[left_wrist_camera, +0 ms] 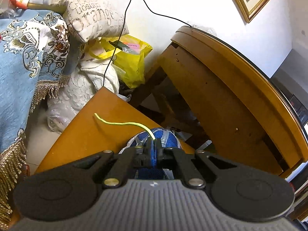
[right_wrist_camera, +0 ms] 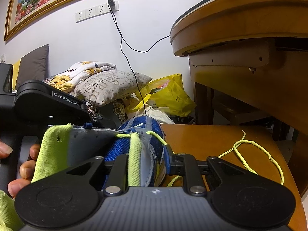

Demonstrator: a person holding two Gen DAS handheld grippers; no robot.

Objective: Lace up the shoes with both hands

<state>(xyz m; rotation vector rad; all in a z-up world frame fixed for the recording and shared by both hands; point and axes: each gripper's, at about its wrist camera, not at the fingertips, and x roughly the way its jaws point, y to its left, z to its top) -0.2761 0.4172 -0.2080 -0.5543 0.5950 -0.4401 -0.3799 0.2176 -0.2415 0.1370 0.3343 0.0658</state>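
Shoe (right_wrist_camera: 146,146) side clamped between right gripper (right_wrist_camera: 148,154) fingers.

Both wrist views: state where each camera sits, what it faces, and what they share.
Left wrist: on the left gripper, facing the blue shoe and round table; its fingers pinch the yellow-green lace.
Right wrist: on the right gripper, shut on the shoe's side; the left gripper and a hand show at left.
Shared: shoe, lace, lettered pillow, yellow bag.
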